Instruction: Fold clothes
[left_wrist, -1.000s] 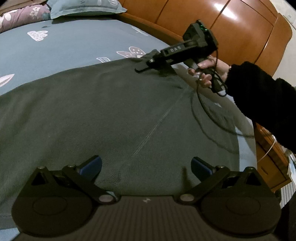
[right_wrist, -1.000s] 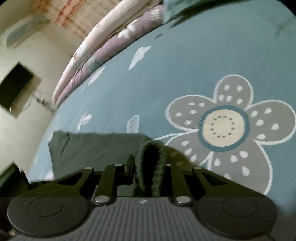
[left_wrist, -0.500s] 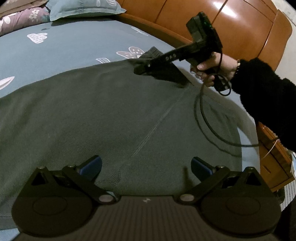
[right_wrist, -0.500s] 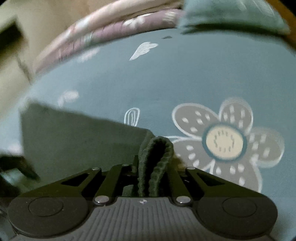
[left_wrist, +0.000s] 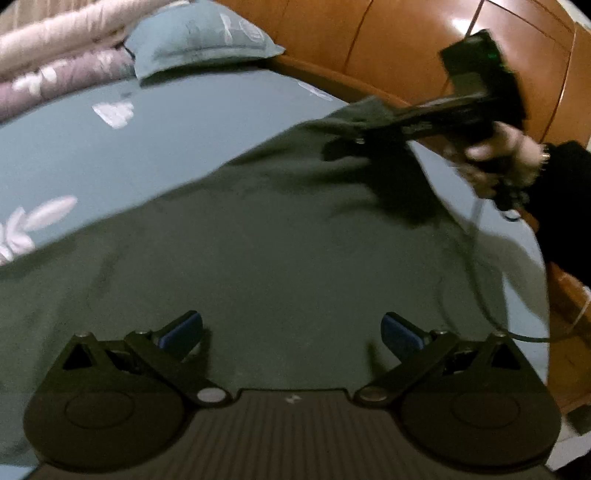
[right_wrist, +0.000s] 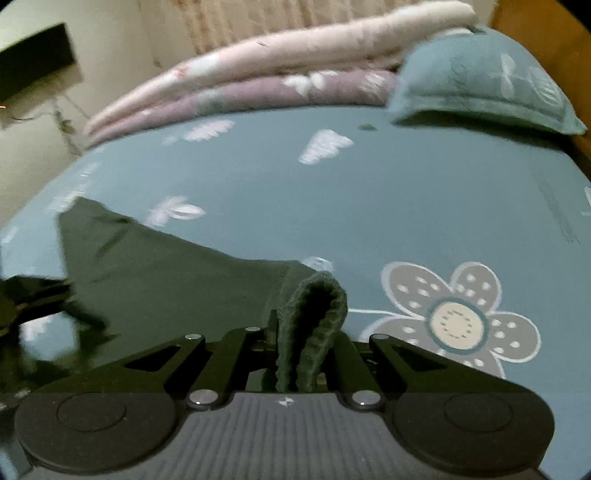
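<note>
Our left gripper (left_wrist: 291, 328) is matte black with blue fingertip pads (left_wrist: 183, 326), silver pivot screws and a ribbed grey body. Beyond it, our right gripper (left_wrist: 354, 138) trails a black cable (left_wrist: 480, 280); our sleeve (left_wrist: 565, 199) is fuzzy black.

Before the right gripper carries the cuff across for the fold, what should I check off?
1. Right gripper shut on the ribbed cuff: ok.
2. Cuff lifted off the bedsheet: ok.
3. Left gripper open over the green sweater, pinning nothing: ok.
4. Sweater body lying flat: ok.
5. Cable from the right gripper trailing over the sweater: not ok.
6. Far edge of the sweater lined up: cannot tell.
</note>
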